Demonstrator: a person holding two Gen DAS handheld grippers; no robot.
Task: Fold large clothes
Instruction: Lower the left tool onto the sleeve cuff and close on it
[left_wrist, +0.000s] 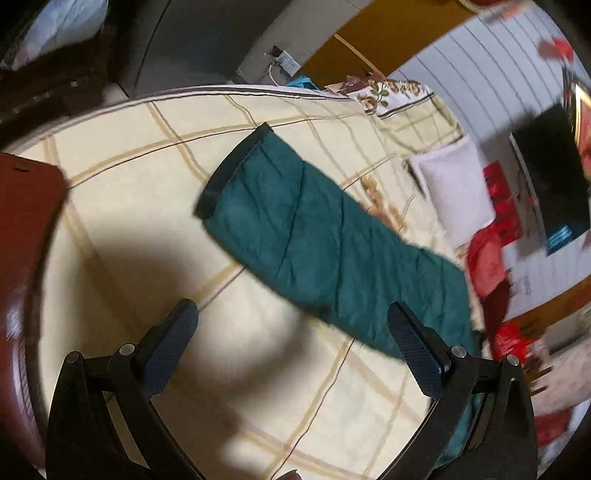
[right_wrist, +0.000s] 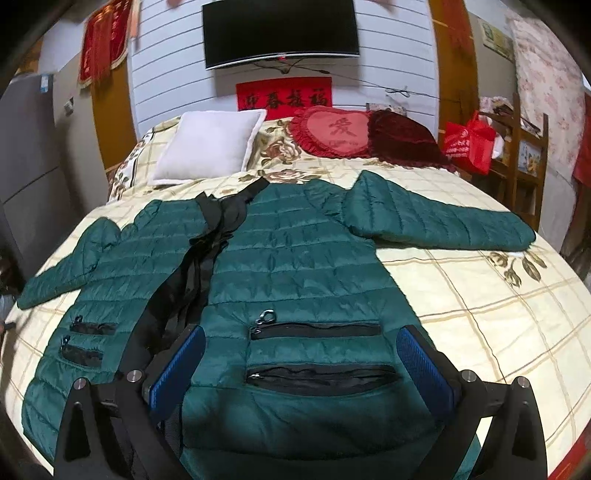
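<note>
Green puffer jacket (right_wrist: 295, 266) lay flat on bed (right_wrist: 480, 314). Both grippers' fingers gaped, empty: left gripper (left_wrist: 291, 325) beside sleeve cuff (left_wrist: 232, 170), right gripper (right_wrist: 301, 350) over hem. Pinch cuff, fold inward probably.

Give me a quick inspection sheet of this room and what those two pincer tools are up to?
Surface: bed with a cream checked cover.
Job's things: green padded jacket lying flat and open, both sleeves spread out; its sleeve shows in the left view.
Clutter: white pillow, red heart cushion, dark red cushion, red bag.
Grippers: left gripper open above the cover; right gripper open over the jacket's hem.
Cables: wire under the television.
Surroundings: red banner, wooden shelf.
</note>
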